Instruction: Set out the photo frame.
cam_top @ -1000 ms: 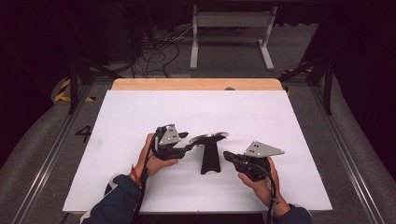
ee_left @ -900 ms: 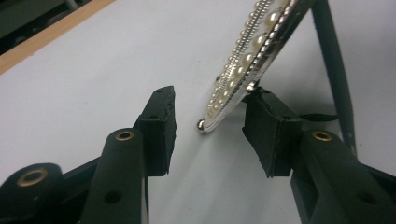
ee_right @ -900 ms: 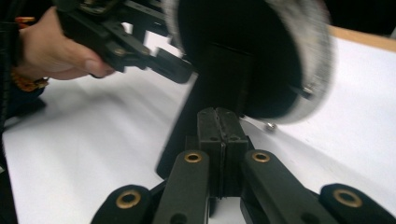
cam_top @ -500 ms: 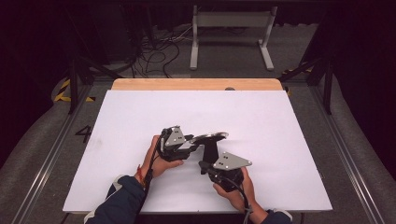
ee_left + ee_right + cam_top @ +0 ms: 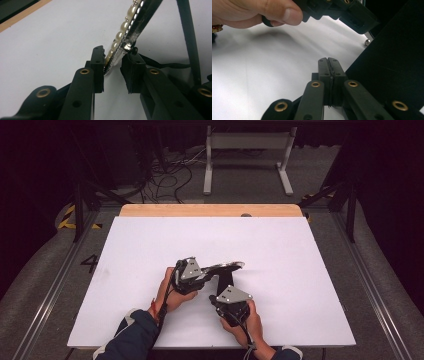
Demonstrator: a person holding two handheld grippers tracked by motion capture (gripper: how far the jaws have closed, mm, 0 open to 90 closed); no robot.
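Observation:
A pearl-trimmed silver picture frame (image 5: 229, 267) leans tilted above the white table on its black back stand (image 5: 223, 281). My left gripper (image 5: 209, 273) grips the frame's left end. In the left gripper view the frame's pearl edge (image 5: 120, 35) runs between the jaws of the left gripper (image 5: 114, 53); they have just been closing and both pads touch it. My right gripper (image 5: 216, 299) sits just in front of the stand, its jaws shut with nothing between them. The right gripper view has the right gripper (image 5: 329, 62) beside the stand's black panel (image 5: 387, 65).
The white table sheet (image 5: 300, 270) lies on a wooden board (image 5: 210, 210). Beyond the table are a floor with cables (image 5: 165, 175) and a white metal rack (image 5: 247, 150). The left hand (image 5: 257, 11) is close above the right gripper's jaws.
The right hand moved left and down, from the right of the stand to just in front of it. The left hand and the frame stayed nearly still.

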